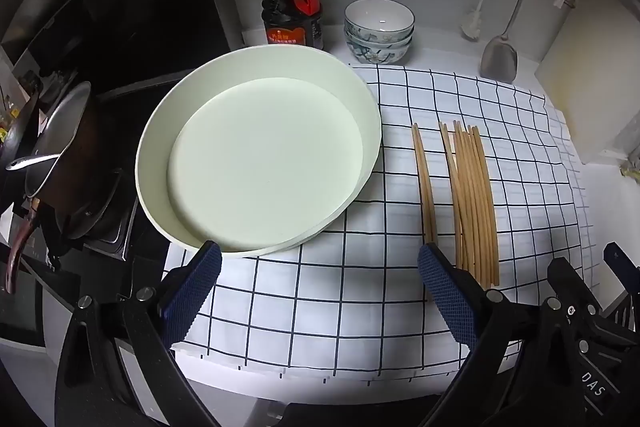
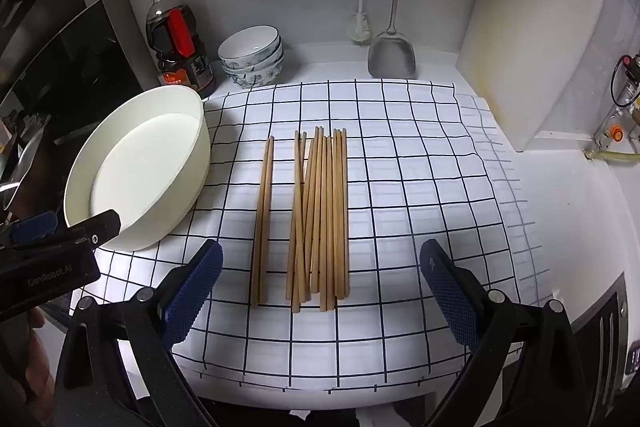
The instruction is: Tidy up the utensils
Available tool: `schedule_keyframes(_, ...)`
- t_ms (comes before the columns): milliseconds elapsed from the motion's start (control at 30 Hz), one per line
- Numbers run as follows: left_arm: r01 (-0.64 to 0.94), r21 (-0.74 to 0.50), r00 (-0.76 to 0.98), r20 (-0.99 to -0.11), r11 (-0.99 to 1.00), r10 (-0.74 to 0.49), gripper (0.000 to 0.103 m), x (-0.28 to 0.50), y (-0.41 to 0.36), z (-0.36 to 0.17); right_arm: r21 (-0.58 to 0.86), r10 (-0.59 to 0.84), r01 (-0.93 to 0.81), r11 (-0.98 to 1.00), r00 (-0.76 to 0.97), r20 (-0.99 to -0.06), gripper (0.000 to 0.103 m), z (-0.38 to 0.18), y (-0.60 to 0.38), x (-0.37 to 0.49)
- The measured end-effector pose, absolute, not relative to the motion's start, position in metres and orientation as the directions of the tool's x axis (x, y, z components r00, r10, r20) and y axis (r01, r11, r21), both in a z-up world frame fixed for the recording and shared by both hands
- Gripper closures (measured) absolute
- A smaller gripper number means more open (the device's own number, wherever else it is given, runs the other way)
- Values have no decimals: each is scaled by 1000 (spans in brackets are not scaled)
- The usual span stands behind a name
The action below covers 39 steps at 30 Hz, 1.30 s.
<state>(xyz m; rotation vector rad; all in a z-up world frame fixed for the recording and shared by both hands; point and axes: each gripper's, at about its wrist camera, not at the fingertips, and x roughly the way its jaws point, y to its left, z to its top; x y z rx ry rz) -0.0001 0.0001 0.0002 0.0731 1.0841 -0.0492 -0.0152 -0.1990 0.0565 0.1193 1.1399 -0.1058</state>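
Right wrist view: checked cloth (image 2: 400, 167) covers white counter (image 2: 560, 227), chopsticks (image 2: 320, 211) atop.

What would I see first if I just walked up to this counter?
Probably the wooden chopsticks lying in the middle of the checked cloth, a pair set slightly apart from the pile. Left of them sits a big empty pale round tray, with stacked flowered bowls and a dark sauce bottle behind.

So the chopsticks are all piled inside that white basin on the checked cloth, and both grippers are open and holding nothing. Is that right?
Not quite. The chopsticks lie on the checked cloth, beside the white basin, which holds nothing; the right wrist view shows it. The rest stands: the left gripper and right gripper are open and hold nothing.
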Motion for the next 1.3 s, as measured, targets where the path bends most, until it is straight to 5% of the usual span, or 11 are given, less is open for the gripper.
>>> schedule_keyframes(1300, 77, 42, 474, -881, 996, 1, 6, 4, 1, 9, 38, -28, 148, 988, 420, -907, 9, 63, -196, -20)
